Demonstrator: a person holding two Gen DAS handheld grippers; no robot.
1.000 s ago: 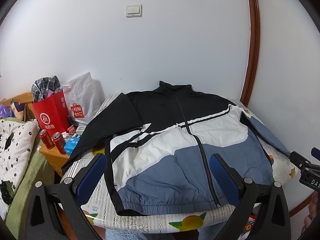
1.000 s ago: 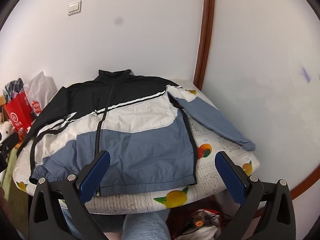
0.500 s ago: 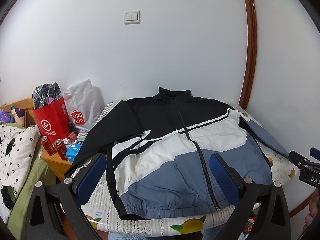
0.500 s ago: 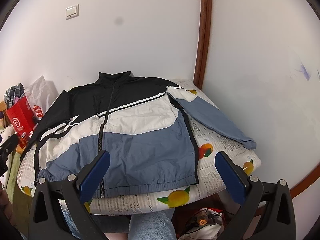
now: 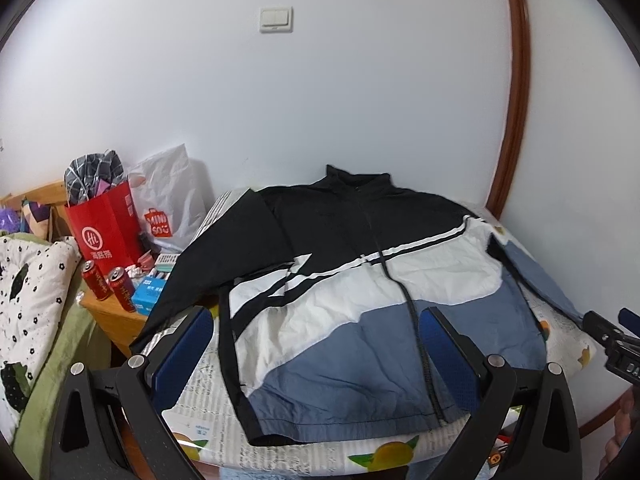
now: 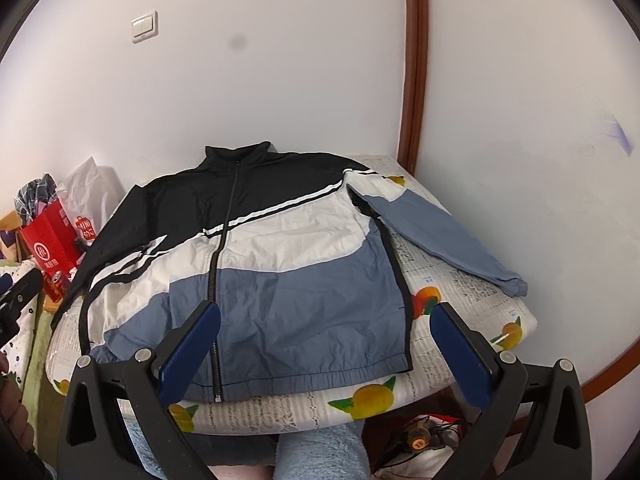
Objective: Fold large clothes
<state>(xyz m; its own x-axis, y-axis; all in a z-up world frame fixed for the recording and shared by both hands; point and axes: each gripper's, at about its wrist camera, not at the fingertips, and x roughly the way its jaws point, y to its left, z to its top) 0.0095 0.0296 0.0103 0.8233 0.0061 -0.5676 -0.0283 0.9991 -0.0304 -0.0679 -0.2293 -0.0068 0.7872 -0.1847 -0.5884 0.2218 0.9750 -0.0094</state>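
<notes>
1. Left gripper (image 5: pixel 316 344) spread wide, blue pads apart, nothing between them; hovers over near hem side of the jacket (image 5: pixel 360 320), not touching.
2. Right gripper (image 6: pixel 326 340) also spread wide, empty, above the near hem; a fuzzy blue sleeve (image 6: pixel 320 452) shows under it.
3. Each gripper's tip shows at the edge of the other's view.
4. One jacket, lying flat, front up, zipped, on a small table (image 6: pixel 460 320) set in the wall corner, collar toward the far wall, hem toward the camera.
5. Jacket look: three colour bands, slate blue at the bottom, white in the middle with creases, black at top; two thin white stripes run diagonally across the chest; black zipper down the centre, black side trim, stand-up black collar.
6. Two sleeves: the blue one lies spread out along the table's right edge, cuff near the corner; the black one hangs off the left edge.
7. Table cover: one newsprint-pattern cloth with orange and lemon prints.
8. Left of table, wooden stand (image 5: pixel 116 316): two red cans (image 5: pixel 108 284), one blue box (image 5: pixel 148 294).
9. Behind those: one red bag (image 5: pixel 106 228) stuffed with checked cloth, one white bag (image 5: pixel 172 204) with red logo.
10. Far wall: one light switch (image 5: pixel 276 19); one brown trim strip (image 5: pixel 516 80) up the corner.
</notes>
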